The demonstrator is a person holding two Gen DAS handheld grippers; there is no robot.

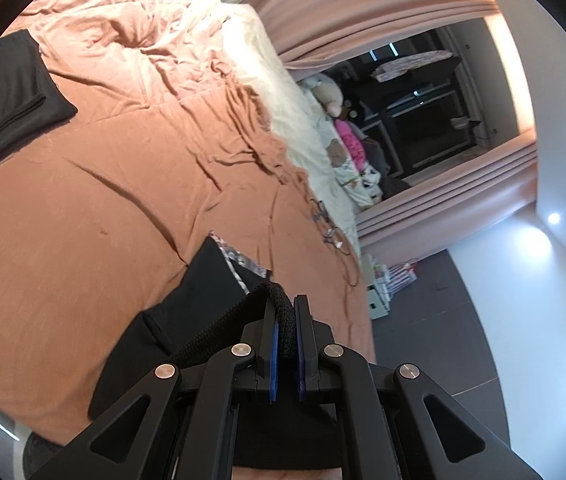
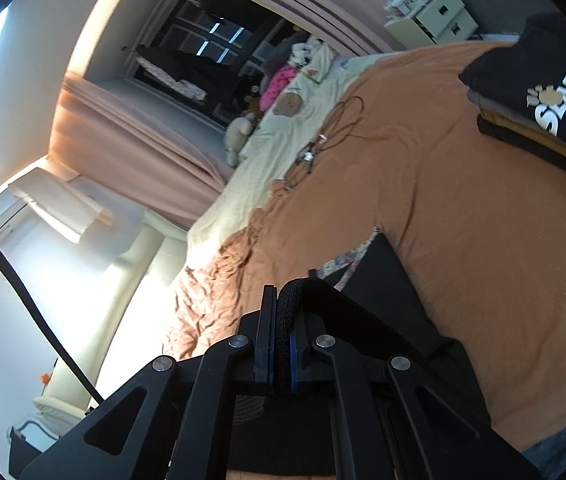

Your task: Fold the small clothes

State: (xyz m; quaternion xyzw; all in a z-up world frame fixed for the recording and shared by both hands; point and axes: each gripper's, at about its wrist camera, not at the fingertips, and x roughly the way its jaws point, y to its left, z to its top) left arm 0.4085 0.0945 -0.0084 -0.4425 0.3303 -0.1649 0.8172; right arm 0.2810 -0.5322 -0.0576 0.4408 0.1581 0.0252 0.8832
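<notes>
A small black garment with a patterned silver-grey trim lies partly on the orange bedspread. My left gripper is shut on its thick ribbed black edge, lifted off the bed. In the right wrist view the same garment drapes down to the bed, and my right gripper is shut on another part of that ribbed edge. Both grippers hold the edge up above the bed. The part of the garment under the grippers is hidden.
A folded black garment lies at the far left of the bed. A stack of folded clothes with a black printed top sits at the right. Cables lie near the cream sheet. Curtains, soft toys and white drawers stand beyond the bed.
</notes>
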